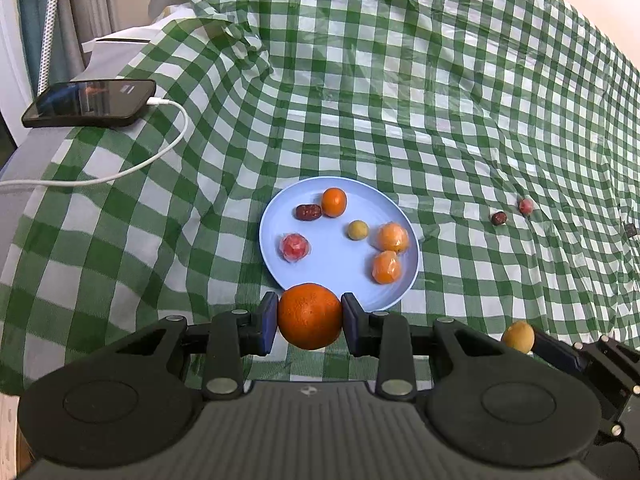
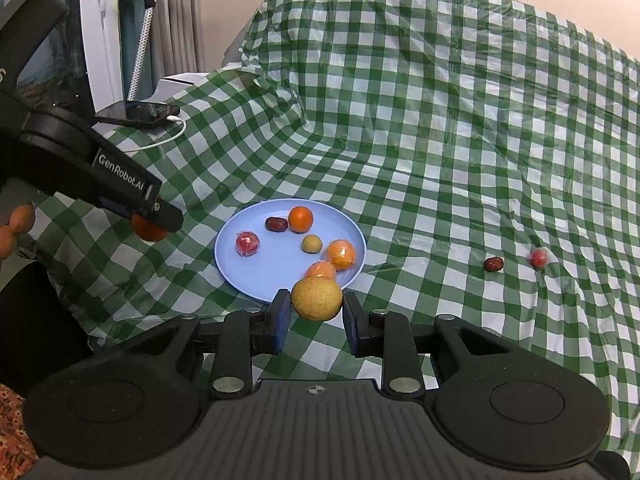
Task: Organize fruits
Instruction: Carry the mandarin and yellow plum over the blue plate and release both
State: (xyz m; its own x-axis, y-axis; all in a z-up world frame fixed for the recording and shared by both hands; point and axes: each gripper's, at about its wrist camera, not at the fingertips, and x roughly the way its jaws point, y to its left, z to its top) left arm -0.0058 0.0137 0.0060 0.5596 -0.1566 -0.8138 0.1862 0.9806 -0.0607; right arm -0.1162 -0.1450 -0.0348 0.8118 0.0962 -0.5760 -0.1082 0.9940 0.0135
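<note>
My left gripper (image 1: 310,316) is shut on a large orange (image 1: 310,315), held just in front of the near rim of the blue plate (image 1: 340,272). My right gripper (image 2: 316,306) is shut on a yellow-brown round fruit (image 2: 317,299), near the plate's (image 2: 256,276) front edge. The plate holds several fruits: a small orange (image 1: 334,201), a dark date (image 1: 308,211), a red wrapped fruit (image 1: 294,246), a yellowish fruit (image 1: 357,229) and two wrapped oranges (image 1: 393,237). On the cloth to the right lie a dark date (image 2: 493,264) and a red wrapped fruit (image 2: 539,257).
A green-checked cloth (image 1: 400,100) covers the surface and rises at the back. A black phone (image 1: 90,103) with a white cable (image 1: 160,152) lies at the far left. The left gripper's body (image 2: 100,176) shows at the left of the right wrist view.
</note>
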